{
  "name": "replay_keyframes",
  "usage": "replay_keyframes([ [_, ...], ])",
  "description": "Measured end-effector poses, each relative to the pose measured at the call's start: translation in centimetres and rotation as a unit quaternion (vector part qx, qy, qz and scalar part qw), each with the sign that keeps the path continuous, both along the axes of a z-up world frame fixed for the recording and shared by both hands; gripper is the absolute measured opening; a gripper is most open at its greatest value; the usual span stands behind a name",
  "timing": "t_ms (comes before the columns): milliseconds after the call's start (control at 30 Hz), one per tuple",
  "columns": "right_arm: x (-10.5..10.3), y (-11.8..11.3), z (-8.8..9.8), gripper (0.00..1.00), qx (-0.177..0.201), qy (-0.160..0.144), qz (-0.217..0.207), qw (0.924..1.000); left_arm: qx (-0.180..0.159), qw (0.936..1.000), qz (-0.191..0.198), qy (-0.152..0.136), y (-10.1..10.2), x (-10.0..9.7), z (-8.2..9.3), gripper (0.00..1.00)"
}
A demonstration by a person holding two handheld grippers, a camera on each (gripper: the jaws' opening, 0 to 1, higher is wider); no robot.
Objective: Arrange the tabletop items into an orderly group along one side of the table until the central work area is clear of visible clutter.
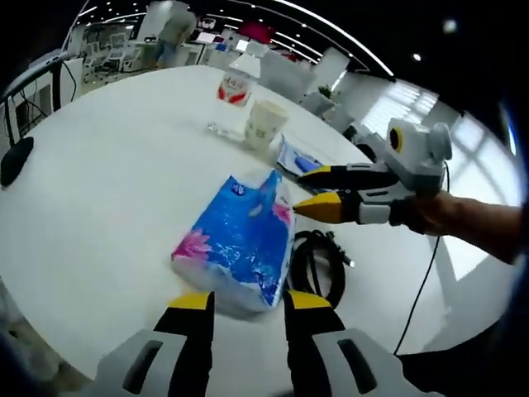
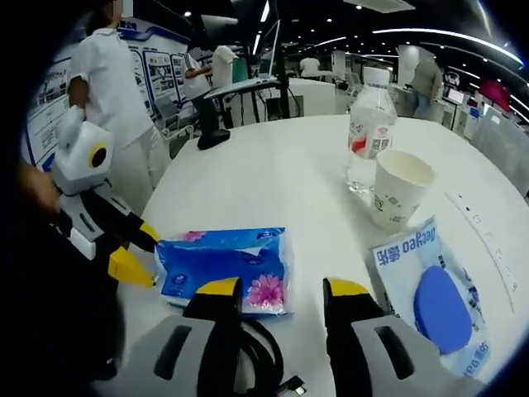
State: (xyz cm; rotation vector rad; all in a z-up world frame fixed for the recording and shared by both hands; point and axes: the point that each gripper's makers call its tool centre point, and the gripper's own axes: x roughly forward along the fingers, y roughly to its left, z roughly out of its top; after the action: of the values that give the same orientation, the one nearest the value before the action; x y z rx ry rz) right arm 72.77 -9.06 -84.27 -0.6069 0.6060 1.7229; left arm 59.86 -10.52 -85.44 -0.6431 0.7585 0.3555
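Blue tissue pack (image 1: 240, 244) flat mid-table, end-on to the left gripper (image 1: 246, 304), jaws apart astride its near end, not yet clamped. Right gripper (image 2: 281, 294) open over a black cable (image 2: 263, 351), holding nothing. Seemingly about to grip the pack; next: close, slide toward bottle (image 2: 368, 124), paper cup (image 2: 395, 197). Wipes pouch (image 2: 436, 302) plain in right gripper view

Handheld grippers, grey and black with yellow tips

The left gripper (image 1: 248, 318) and right gripper (image 2: 283, 302) each have grey housings and black jaws capped yellow; seen from the side, the bodies are pale grey.
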Motion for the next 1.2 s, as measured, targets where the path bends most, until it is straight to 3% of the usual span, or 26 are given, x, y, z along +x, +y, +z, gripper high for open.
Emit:
replay_keyframes([
  [67,-0.2,0.0,-0.4,0.31,-0.003,-0.004,0.003,1.0,0.01,0.9999,0.004,0.002,0.4,0.0,0.0,0.24],
  [267,0.1,0.0,-1.0,0.21,-0.011,-0.011,-0.015,0.9998,-0.006,0.9999,0.007,0.007,0.3,0.6,-0.3,0.24],
  [433,0.7,0.0,-1.9,0.08,-0.014,-0.032,-0.031,0.9989,-0.017,0.9997,0.0,0.02,-0.4,0.8,-1.3,0.25],
  [600,0.6,-0.4,-1.5,0.0,-0.014,-0.031,-0.039,0.9987,-0.02,0.9995,0.007,0.023,0.1,0.9,-1.7,0.22],
  [967,0.7,-0.8,-1.5,0.0,-0.015,-0.017,-0.047,0.9987,-0.053,0.9974,0.038,0.03,0.5,0.6,-1.8,0.08],
  [1200,0.9,-1.3,-1.0,0.0,-0.008,-0.013,-0.053,0.9985,-0.047,0.9977,0.044,0.022,0.7,0.6,-1.1,0.0],
])
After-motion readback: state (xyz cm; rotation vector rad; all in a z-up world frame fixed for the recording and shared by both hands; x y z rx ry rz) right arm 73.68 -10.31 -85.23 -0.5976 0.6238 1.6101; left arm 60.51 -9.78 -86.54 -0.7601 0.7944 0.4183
